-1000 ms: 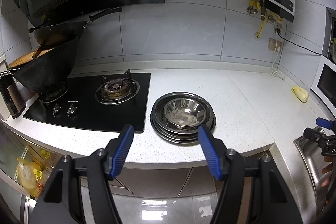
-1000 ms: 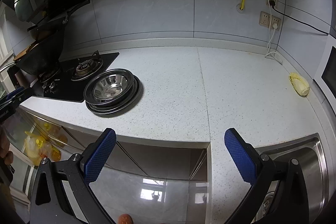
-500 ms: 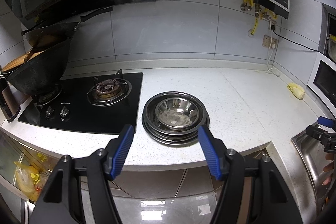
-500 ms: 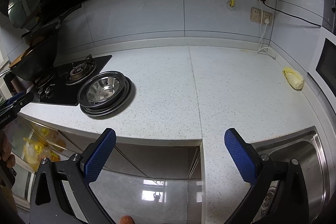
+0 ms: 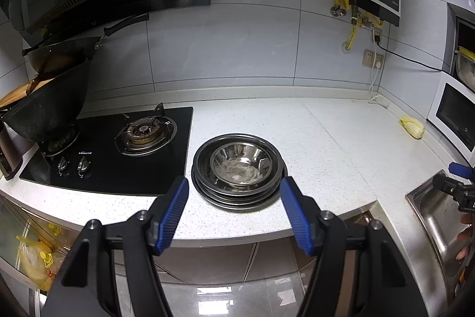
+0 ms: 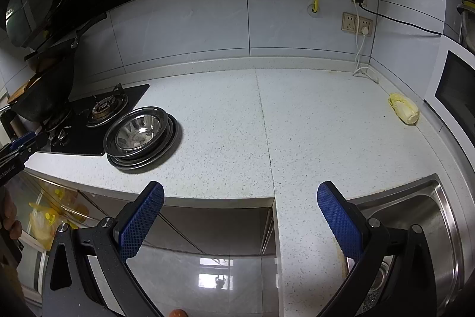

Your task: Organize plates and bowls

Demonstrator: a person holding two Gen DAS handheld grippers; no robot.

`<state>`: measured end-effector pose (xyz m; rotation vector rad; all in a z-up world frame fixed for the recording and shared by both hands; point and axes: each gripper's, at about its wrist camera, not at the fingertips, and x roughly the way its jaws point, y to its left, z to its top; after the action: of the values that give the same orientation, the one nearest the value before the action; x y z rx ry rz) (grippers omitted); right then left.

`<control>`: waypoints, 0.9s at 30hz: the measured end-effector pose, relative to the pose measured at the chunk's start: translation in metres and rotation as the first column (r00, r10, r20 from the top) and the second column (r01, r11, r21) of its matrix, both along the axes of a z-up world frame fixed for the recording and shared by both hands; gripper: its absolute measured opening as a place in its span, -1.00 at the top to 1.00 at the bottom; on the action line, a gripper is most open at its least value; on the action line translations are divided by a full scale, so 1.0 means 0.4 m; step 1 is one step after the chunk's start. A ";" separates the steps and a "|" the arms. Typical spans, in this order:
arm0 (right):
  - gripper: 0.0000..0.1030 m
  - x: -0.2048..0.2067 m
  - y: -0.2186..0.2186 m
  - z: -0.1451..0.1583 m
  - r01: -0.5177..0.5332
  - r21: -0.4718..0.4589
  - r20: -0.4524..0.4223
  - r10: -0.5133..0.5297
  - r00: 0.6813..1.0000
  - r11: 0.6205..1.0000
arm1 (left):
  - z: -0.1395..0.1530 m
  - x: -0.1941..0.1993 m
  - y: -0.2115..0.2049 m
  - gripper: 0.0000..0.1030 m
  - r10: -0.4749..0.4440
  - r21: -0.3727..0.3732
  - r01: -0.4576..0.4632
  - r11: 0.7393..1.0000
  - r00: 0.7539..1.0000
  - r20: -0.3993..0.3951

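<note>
- The stack of plates [image 5: 237, 192] is shiny dark steel — shallow rims nested, near the counter's [image 5: 326, 144] front edge, just beside the stove [image 5: 118, 150].
- A steel bowl [image 5: 241, 165] sits in the top plate; its inside looks smeared.
- The left gripper [image 5: 234, 195] and right gripper [image 6: 240, 204] have fingers wide apart — holding nothing.

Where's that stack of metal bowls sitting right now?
The bowl stack sits on the white counter just right of the black stove, near the front edge. In the left wrist view it lies straight ahead of the open left claw.
</note>
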<state>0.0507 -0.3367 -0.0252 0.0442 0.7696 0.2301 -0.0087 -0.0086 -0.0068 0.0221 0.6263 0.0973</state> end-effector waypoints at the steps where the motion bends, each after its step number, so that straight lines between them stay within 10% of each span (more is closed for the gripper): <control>1: -0.97 0.000 0.001 0.001 0.000 0.000 0.001 0.000 1.000 1.000 | 0.001 -0.001 0.002 -0.21 0.001 0.000 -0.001 1.000 1.000 0.002; 27: -0.97 0.000 0.031 -0.014 -0.020 -0.017 -0.013 0.020 1.000 1.000 | -0.001 -0.007 0.028 -0.21 0.019 -0.005 -0.019 1.000 1.000 -0.001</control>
<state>0.0507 -0.3241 -0.0310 0.0221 0.7849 0.2424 -0.0114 0.0025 -0.0073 0.0115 0.6278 0.1143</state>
